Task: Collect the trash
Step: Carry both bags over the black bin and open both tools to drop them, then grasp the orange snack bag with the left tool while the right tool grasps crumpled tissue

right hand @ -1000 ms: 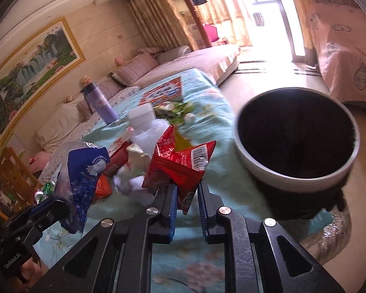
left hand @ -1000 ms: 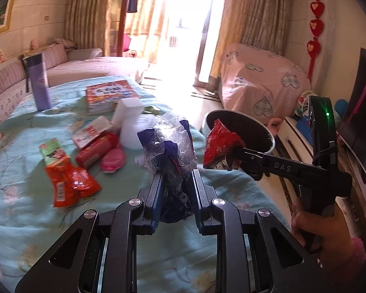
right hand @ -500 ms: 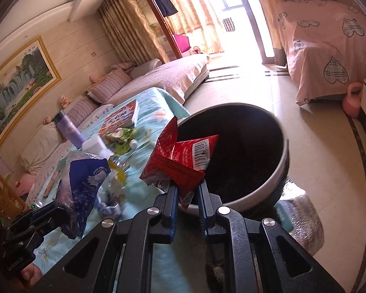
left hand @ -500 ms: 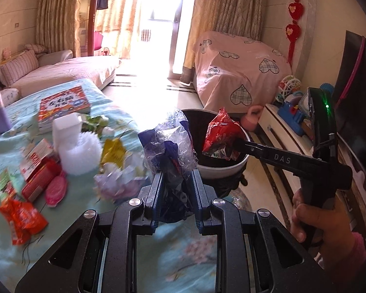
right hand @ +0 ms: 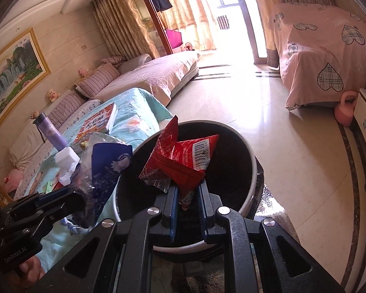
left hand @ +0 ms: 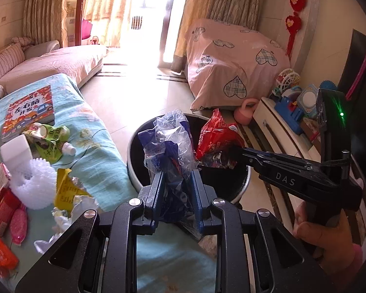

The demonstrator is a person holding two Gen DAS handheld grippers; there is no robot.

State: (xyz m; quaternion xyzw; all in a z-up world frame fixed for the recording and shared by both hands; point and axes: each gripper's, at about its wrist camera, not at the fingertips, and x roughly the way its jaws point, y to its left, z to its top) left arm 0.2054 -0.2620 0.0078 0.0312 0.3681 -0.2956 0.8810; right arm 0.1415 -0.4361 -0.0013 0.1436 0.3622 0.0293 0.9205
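My left gripper (left hand: 176, 178) is shut on a crumpled blue and clear plastic bag (left hand: 169, 144), held at the near rim of the round black trash bin (left hand: 134, 146). My right gripper (right hand: 186, 194) is shut on a red snack wrapper (right hand: 183, 158) and holds it over the bin's open mouth (right hand: 231, 171). In the left wrist view the right gripper (left hand: 231, 150) comes in from the right with the red wrapper (left hand: 216, 136). In the right wrist view the left gripper (right hand: 78, 193) holds the blue bag (right hand: 105, 166) at the left.
The table with a teal cloth (left hand: 97, 156) carries more trash: a green pouch (left hand: 50, 139), a yellow wrapper (left hand: 66, 188), white foam netting (left hand: 33, 185), crumpled paper (left hand: 68, 217), red packets (left hand: 2, 210). A book (left hand: 29, 112) and a purple bottle (right hand: 50, 129) stand there too. A low cabinet (left hand: 288, 131) is right of the bin.
Both grippers have swung right from over the table to the trash bin, each still holding its piece. The red wrapper now hangs over the bin's opening.
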